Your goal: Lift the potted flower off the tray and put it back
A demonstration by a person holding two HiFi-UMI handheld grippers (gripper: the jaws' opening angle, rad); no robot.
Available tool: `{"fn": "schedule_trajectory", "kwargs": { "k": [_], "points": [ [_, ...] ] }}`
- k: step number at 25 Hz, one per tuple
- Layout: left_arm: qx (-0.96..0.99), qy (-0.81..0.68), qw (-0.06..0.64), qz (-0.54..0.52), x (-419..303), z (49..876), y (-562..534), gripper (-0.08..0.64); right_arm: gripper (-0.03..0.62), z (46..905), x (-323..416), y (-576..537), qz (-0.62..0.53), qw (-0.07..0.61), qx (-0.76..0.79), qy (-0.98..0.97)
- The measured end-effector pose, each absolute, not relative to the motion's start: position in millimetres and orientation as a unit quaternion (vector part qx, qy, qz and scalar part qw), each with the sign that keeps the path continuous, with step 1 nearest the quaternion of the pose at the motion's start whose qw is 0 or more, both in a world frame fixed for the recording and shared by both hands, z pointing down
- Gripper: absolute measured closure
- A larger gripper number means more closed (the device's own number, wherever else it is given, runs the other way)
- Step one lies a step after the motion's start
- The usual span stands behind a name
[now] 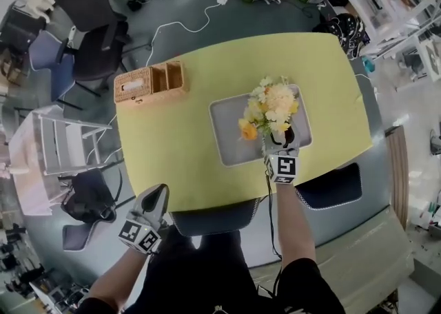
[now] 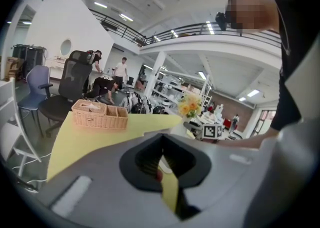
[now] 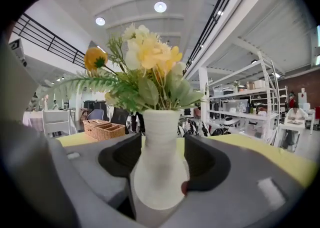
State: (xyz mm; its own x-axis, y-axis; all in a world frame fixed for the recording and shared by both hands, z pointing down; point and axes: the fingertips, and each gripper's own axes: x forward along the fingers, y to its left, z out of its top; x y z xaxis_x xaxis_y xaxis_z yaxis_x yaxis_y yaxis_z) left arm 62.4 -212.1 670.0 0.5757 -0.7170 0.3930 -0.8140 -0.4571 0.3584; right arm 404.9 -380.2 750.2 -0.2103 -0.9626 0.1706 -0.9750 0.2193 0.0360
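The potted flower (image 1: 270, 114) is a white ribbed vase (image 3: 157, 162) with yellow and cream blooms; it stands on the grey tray (image 1: 231, 133) at the middle right of the yellow table (image 1: 172, 161). My right gripper (image 1: 279, 142) reaches in from the near side, its jaws open on either side of the vase's body, close to it. In the right gripper view the vase fills the gap between the jaws of the right gripper (image 3: 159, 157). My left gripper (image 1: 157, 195) hovers at the table's near edge, far left of the tray, shut and empty. From the left gripper (image 2: 162, 164) the flowers (image 2: 191, 106) show in the distance.
A wicker basket (image 1: 150, 82) with compartments sits at the table's far left corner. Two chair seats (image 1: 213, 220) (image 1: 331, 185) are tucked against the near edge. Office chairs, a white rack and cables surround the table on the floor.
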Motion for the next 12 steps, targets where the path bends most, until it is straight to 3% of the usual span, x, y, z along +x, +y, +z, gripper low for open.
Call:
{"fn": "schedule_trajectory", "kwargs": {
  "k": [6, 12],
  "points": [
    [0.870, -0.421, 0.242, 0.089, 51, 660, -201, 0.552, 0.327, 741, 415, -320, 0.072, 0.067, 0.645, -0.758],
    [0.891, -0.388, 0.225, 0.069, 28, 632, -177, 0.552, 0.431, 695, 377, -221, 0.117, 0.022, 0.660, -0.742]
  ]
}}
